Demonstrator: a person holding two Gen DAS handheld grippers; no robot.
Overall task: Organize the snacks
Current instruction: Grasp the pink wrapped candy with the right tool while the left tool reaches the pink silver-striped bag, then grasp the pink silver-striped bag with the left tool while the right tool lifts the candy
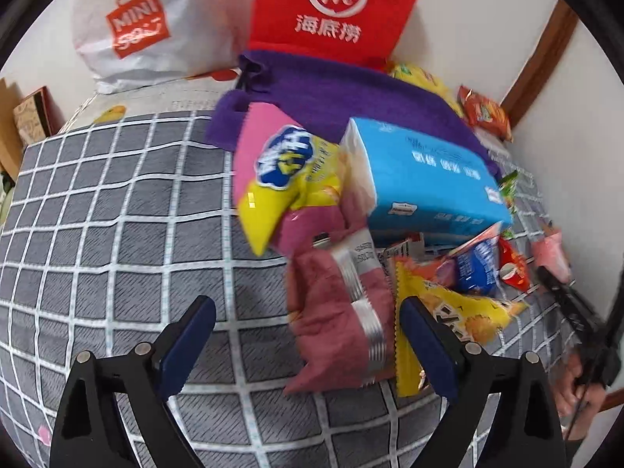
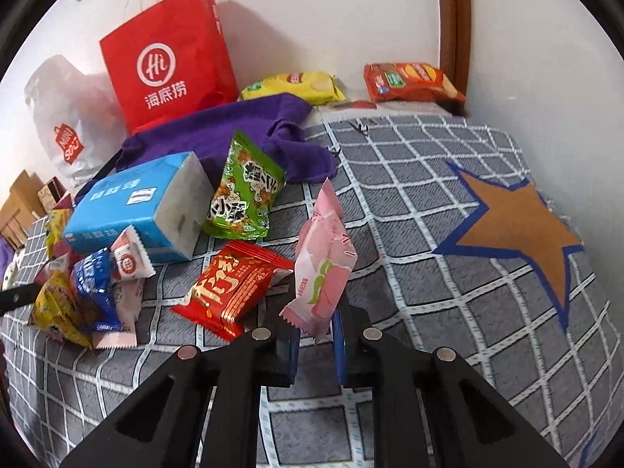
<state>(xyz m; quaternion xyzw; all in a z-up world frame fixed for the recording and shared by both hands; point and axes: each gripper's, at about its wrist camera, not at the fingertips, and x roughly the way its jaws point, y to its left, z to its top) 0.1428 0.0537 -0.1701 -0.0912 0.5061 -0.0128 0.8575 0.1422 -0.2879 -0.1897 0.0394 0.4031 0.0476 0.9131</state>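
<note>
Right gripper (image 2: 316,335) clamps pink packet (image 2: 321,261); left view seemingly shows only its tip.

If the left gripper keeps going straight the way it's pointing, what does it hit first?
Probably the dusty-pink snack packet with silver crimped bands, lying on the grey checked bedcover just ahead of the open left gripper. Depth is hard to judge through the fisheye.
</note>
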